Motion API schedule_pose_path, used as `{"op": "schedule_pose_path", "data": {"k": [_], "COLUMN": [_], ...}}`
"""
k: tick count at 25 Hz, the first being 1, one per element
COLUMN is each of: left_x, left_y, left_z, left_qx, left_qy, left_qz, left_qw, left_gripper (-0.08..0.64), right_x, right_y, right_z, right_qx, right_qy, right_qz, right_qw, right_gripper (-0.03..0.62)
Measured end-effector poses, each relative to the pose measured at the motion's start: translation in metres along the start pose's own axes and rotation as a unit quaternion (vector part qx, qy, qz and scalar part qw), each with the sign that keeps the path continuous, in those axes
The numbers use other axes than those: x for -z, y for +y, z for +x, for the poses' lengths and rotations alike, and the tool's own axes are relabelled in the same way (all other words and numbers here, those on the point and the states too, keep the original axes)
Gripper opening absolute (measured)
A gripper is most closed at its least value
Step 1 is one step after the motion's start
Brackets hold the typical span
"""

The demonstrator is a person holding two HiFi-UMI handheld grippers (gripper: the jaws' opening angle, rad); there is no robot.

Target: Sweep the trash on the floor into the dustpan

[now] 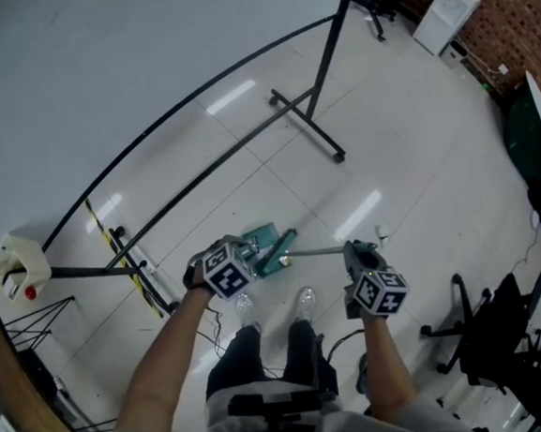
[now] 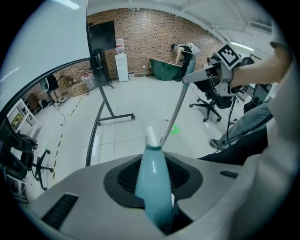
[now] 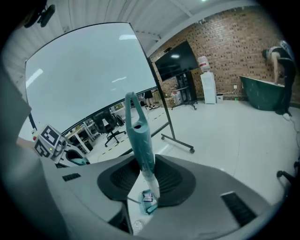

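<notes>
**Fig. Sweeping under way: broom head brought up to the dustpan.**

The left gripper [image 1: 237,263] is clamped narrowly on the teal dustpan handle [image 2: 152,183]. The right gripper [image 1: 362,266] grips the broom handle [image 3: 140,145]. The dustpan [image 1: 259,240] rests on the floor at twelve o'clock from the shoes [image 1: 305,300], with the broom head [image 1: 284,248] at its three o'clock. A colourful scrap [image 3: 148,197] seemingly lies inside. A white bit [image 1: 380,233], farther out at three o'clock, probably remains.

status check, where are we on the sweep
Left gripper shut on dustpan handle, right gripper shut on broom handle. Dustpan down at floor, ahead of shoes. Black stand legs farther out, apart from it.
</notes>
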State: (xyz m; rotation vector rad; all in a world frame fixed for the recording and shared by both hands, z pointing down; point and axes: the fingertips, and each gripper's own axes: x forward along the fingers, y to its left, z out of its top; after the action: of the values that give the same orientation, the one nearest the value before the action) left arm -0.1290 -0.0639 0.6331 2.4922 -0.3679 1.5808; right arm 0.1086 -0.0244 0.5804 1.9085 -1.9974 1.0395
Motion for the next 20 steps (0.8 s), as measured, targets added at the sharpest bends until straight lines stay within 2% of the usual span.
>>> {"op": "schedule_pose_path", "data": {"k": [6, 9, 13, 17, 20], "left_x": [0.001, 0.001, -0.001, 0.004, 0.004], "left_y": [0.0, 0.001, 0.003, 0.004, 0.003], "left_z": [0.001, 0.002, 0.002, 0.0, 0.0], "left_qx": [0.003, 0.003, 0.001, 0.005, 0.006], "left_qy": [0.005, 0.005, 0.006, 0.007, 0.006], "left_qz": [0.0, 0.0, 0.001, 0.004, 0.005], "left_qw": [1.0, 1.0, 1.0, 1.0, 1.0], "left_gripper": [0.109, 0.109, 0.109, 0.109, 0.109], "right_x": [-0.034, -0.054, -0.061, -0.036, -0.012], "right_y": [0.001, 0.0, 0.013, 0.032, 0.047], "right_z": [-0.009, -0.012, -0.013, -0.008, -0.001], "right_qx": [-0.018, -0.021, -0.047, -0.069, -0.097], "right_qy": [-0.035, -0.055, -0.05, -0.019, -0.004], "right_qz": [-0.006, -0.032, -0.118, -0.213, -0.258], "right_qw": [0.999, 0.998, 0.991, 0.975, 0.961], "right_gripper": [0.098, 0.098, 0.098, 0.098, 0.1]}}
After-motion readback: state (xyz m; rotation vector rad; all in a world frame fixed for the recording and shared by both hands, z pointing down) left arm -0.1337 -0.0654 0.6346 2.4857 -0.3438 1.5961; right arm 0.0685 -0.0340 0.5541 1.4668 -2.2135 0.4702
